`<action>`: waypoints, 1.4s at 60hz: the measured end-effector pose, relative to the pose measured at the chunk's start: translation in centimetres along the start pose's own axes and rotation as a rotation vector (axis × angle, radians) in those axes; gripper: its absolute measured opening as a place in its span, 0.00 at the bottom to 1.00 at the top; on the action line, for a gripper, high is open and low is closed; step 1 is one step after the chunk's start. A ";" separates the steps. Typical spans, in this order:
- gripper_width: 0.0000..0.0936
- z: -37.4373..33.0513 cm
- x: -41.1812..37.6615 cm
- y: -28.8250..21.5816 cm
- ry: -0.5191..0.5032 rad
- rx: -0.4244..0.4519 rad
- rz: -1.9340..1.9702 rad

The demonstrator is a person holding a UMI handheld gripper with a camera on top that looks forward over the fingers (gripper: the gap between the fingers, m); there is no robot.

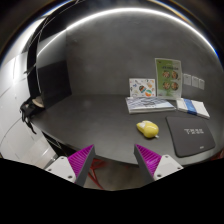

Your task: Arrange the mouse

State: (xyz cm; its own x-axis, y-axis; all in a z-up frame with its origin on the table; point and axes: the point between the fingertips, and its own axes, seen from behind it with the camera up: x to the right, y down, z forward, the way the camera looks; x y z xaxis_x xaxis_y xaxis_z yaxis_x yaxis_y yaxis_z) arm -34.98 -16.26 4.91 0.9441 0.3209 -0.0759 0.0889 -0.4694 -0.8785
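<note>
A small yellow mouse (148, 129) lies on the dark grey table (95, 115), ahead of my fingers and to the right, just left of a black mouse mat (188, 138). My gripper (114, 158) is open and empty, well short of the mouse. Its two fingers (80, 160) with magenta pads stand wide apart, with only the table surface between them.
A stack of printed papers and booklets (152, 103) lies beyond the mouse, with an upright leaflet (168, 76) behind it against the grey wall. A white-blue booklet (194, 108) lies at the right. A black desk lamp arm (30, 110) stands at the left.
</note>
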 end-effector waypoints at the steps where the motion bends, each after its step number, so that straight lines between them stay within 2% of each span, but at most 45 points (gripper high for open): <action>1: 0.88 0.4 1.0 0.1 -0.001 -0.003 -0.008; 17: 0.88 6.8 12.0 0.4 0.041 -0.053 -0.064; 38: 0.87 13.9 15.8 -1.8 0.088 -0.082 -0.030; 39: 0.93 14.3 15.8 -1.8 0.095 -0.087 -0.027; 40: 0.91 14.2 15.9 -1.6 0.098 -0.112 -0.012; 44: 0.82 15.0 15.6 -2.3 0.101 -0.116 0.012; 45: 0.87 15.2 15.8 -2.5 0.110 -0.115 0.007; 48: 0.76 15.7 16.3 -2.6 0.145 -0.129 0.003; 51: 0.59 15.9 16.3 -2.5 0.161 -0.148 0.011; 52: 0.64 15.9 16.3 -2.5 0.165 -0.152 0.008; 53: 0.56 15.9 16.2 -2.5 0.168 -0.156 0.005; 56: 0.51 15.9 16.1 -2.5 0.184 -0.155 0.003; 59: 0.47 15.9 16.0 -2.4 0.203 -0.163 0.006; 60: 0.50 15.9 16.0 -2.4 0.206 -0.167 0.007; 62: 0.44 15.8 15.8 -2.4 0.206 -0.173 0.020; 65: 0.42 15.7 15.5 -2.5 0.195 -0.181 0.051; 68: 0.43 14.9 14.8 -3.9 0.180 -0.149 0.063; 74: 0.42 10.7 15.5 -10.9 0.221 0.010 -0.005; 78: 0.42 7.1 18.8 -15.2 0.289 0.107 -0.032; 84: 0.42 1.5 26.3 -17.9 0.420 0.164 -0.045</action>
State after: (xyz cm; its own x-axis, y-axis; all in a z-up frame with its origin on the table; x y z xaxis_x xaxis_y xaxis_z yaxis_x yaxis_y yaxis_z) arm -12.19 1.82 17.93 0.9904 -0.0397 0.1322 0.1131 -0.3155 -0.9422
